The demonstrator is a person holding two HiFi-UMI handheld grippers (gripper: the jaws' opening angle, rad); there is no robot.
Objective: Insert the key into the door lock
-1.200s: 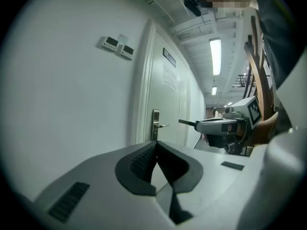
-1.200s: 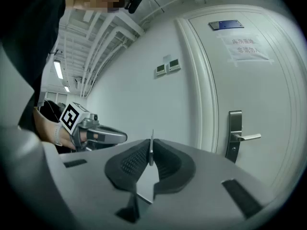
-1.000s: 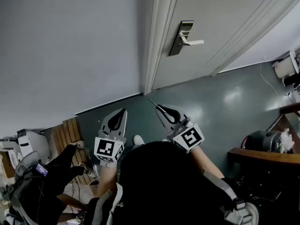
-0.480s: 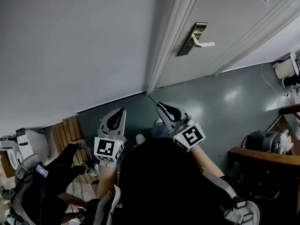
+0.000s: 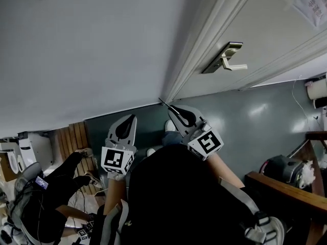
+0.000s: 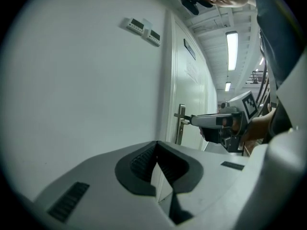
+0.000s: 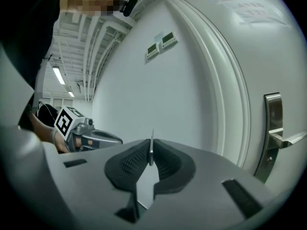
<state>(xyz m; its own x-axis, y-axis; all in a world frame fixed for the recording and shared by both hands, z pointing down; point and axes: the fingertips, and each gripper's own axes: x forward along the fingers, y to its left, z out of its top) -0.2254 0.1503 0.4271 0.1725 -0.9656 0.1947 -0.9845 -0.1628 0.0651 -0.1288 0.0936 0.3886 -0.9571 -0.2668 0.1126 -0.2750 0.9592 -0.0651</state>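
Metal key (image 7: 151, 145) pinched in my right gripper (image 5: 173, 110), left gripper (image 6: 157, 161) pressed together, empty; approach stage, I must next reach the lock (image 5: 224, 60).

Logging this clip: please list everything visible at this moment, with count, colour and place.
door: one, white, upper right of the head view
lock handle: one, silver, on the door
paper notice: one, white, on the door
wall: one, pale grey, left of the door
wall panels: two, white, high on the wall beside the door
floor: grey-green, below the door
table: one, brown wood, lower right
other person: one, dark clothes, lower left
key: one, thin metal, in the right jaws
left hand-held gripper: grey, jaws together, empty
right hand-held gripper: grey, shut on the key, short of the lock
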